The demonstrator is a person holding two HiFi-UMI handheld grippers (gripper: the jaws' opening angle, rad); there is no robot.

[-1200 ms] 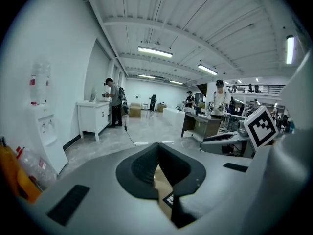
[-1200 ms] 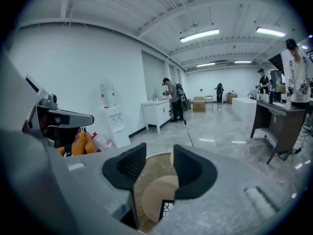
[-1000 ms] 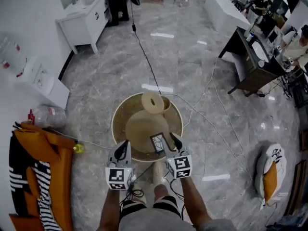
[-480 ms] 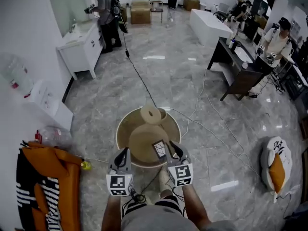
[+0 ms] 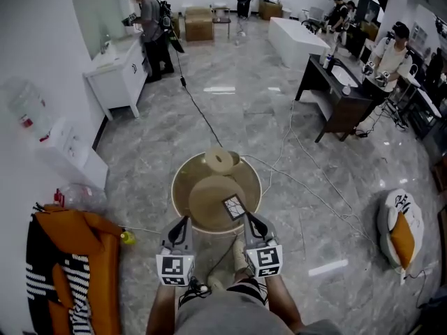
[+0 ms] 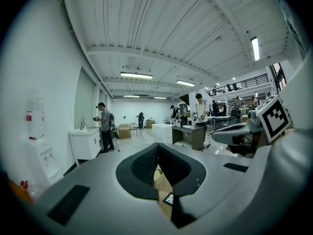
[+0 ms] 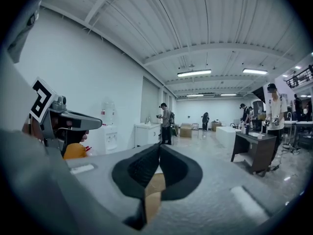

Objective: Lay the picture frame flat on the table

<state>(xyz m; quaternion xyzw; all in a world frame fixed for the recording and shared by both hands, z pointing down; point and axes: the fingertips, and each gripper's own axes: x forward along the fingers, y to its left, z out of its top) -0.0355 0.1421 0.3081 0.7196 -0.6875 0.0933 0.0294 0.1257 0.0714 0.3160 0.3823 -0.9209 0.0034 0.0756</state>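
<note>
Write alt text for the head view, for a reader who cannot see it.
Seen from above, a person holds the left gripper and right gripper, tongs shut, at the near edge of a round tan table; a small picture frame sits on it just ahead of the right gripper. Grey marble floor surrounds it, with people at desks farther off.

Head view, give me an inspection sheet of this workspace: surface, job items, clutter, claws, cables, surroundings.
Surface: round table, tan top, raised rim.
Job's things: picture frame on the tan disc; flat or tilted, cannot tell.
Clutter: ring-shaped piece at the far rim.
Claws: left claw shut, empty; right claw shut beside the frame's near corner.
Cables: black cable across the floor; pale cables to the right.
Surroundings: white cabinet, dark desk, orange striped cloth, people working.
</note>
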